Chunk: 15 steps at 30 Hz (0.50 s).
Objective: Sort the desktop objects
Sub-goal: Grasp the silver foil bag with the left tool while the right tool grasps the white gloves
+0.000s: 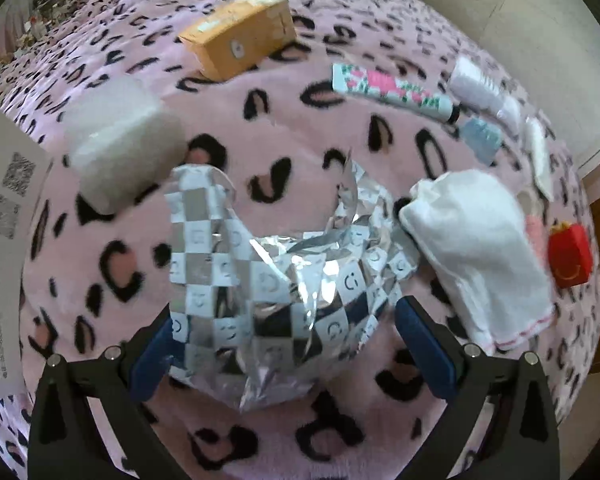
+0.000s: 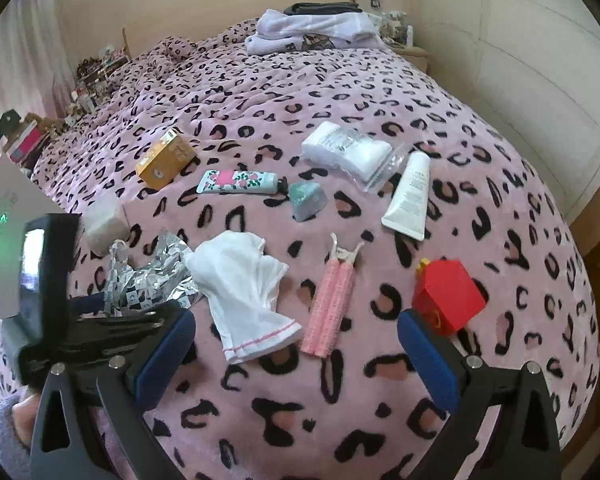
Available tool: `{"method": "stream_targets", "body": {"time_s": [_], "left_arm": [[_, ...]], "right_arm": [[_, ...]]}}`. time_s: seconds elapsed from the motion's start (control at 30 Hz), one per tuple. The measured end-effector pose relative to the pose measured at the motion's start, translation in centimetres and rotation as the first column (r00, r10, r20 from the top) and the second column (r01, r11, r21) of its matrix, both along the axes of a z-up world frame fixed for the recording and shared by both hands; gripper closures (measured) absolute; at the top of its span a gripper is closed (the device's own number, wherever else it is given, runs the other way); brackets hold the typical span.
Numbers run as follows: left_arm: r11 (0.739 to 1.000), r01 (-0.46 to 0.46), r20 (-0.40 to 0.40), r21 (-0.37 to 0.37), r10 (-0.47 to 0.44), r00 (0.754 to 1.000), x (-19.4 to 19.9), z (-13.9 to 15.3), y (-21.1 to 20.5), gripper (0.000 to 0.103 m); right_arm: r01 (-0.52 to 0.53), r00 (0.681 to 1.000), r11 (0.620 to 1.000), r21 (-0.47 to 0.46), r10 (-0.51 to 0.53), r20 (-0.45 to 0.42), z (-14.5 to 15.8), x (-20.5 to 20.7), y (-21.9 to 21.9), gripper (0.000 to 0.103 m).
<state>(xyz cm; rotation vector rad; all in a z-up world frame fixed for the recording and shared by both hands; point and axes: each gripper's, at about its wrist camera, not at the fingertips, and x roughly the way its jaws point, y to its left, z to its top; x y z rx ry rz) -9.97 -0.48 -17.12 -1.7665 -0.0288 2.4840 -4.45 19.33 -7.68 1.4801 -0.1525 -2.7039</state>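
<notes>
Foil bag [image 1: 268, 280] between spread left gripper [image 1: 284, 344]; right gripper [image 2: 296, 354] spread, empty.

A pink leopard-print blanket [image 2: 300, 92] covers the bed; folded white clothes [image 2: 312, 32] lie far beyond the fingers, by the cream wall [image 2: 500, 60].

Crinkled glossy foil wrapper [image 1: 268, 276] (checker-printed), soft white cloth [image 1: 476, 256], fuzzy plush blanket [image 1: 284, 140], matt cardboard box [image 1: 240, 34].
</notes>
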Motion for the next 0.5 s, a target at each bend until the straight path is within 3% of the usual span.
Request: {"method": "stream_targets", "body": {"time_s": [0.23,0.33,0.43,0.5], "left_arm": [[0.997,0.012,-0.035,-0.073,-0.014,0.999,-0.3,-1.1,1.4,0.001],[0.997,-0.002,-0.074,-0.078,-0.004,0.997,0.1,-0.9,1.5,0.015],[0.997,-0.03,-0.106,-0.077,0.022,0.994,0.4,-0.4,1.1,0.043],[0.997,-0.031,-0.106,-0.065,0.024,0.994,0.5,-0.2,0.9,0.045]], "right_arm": [[0.014,1.0,1.0,-0.008,-0.014,0.024,-0.9,-0.1,0.4,0.0],[0.007,1.0,1.0,0.022,-0.008,0.03,-1.3,-0.2,-0.2,0.0],[-0.002,1.0,0.999,0.037,0.001,0.028,-1.6,-0.2,-0.7,0.0],[-0.004,1.0,0.999,0.043,0.003,0.026,-1.7,-0.2,-1.0,0.0]]}}
